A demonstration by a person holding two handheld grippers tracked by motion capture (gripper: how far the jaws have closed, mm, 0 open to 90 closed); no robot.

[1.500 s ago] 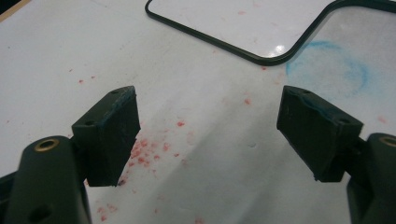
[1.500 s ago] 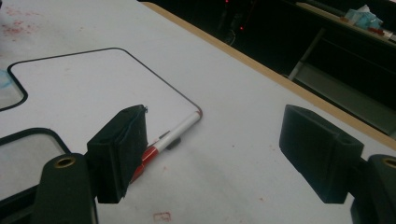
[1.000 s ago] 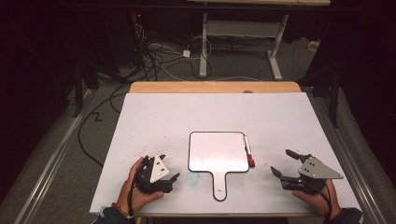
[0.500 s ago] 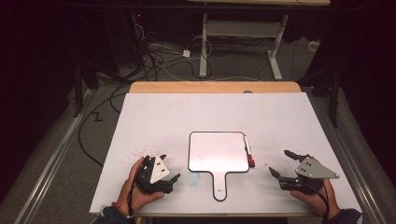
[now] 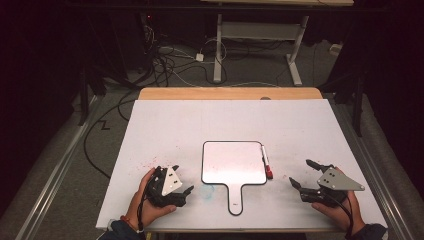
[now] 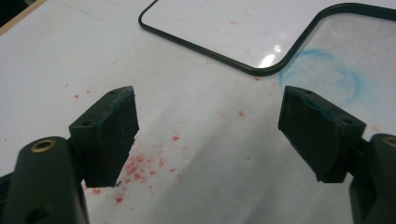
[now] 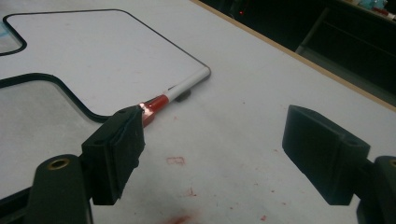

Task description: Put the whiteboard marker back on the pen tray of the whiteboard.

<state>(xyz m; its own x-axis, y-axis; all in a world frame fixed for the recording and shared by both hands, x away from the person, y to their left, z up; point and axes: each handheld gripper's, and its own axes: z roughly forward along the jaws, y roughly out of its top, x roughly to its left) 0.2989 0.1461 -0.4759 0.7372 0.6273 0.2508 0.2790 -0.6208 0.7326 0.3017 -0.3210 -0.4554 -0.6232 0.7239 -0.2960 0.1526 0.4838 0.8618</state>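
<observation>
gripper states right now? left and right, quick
Left gripper: open, holding nothing, over the bare table left of the whiteboard.
Right gripper: open, holding nothing, near the red-capped marker.

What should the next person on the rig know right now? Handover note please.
Left gripper: jaws open, empty, resting on the table left of the whiteboard's handle.
Right gripper: jaws open, empty, right of the board, pointed toward the marker.
Whiteboard: flat at table centre, handle toward the person, surface looks blank.
Marker: red cap on, lying along the board's right edge.
Done: nothing grasped.
Left, likely: right gripper picks up the marker; left steadies the board.
</observation>
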